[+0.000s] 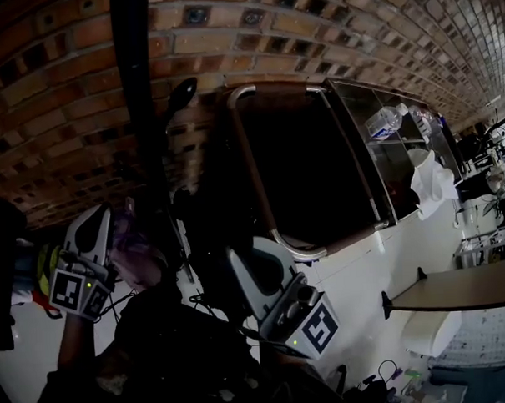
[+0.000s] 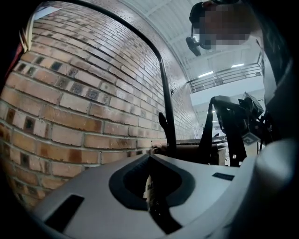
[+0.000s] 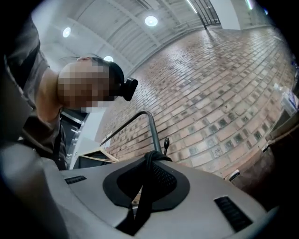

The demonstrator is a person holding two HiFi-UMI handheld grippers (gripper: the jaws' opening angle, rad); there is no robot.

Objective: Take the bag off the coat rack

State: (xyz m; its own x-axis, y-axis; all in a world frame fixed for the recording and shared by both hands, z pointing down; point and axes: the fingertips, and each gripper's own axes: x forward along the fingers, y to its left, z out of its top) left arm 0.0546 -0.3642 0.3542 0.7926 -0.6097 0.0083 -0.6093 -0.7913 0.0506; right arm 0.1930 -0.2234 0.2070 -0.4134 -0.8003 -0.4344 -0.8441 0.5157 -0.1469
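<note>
Indoors: brick wall (image 1: 56, 96), pale floor (image 1: 364, 275), a shelf unit with a water bottle (image 1: 385, 122), and a small bench (image 1: 457, 289) at right. Black coat rack (image 1: 140, 118) stands against the wall. Right tongs (image 3: 150, 158) are clamped on the bag's black strap (image 3: 142, 200). The dark bag (image 2: 229, 119) hangs under them, beside the rack pole. Left tongs (image 2: 150, 158) are closed together near the pole.

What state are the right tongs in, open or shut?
Shut: the right gripper view shows the right tongs clamped on a black strap.
</note>
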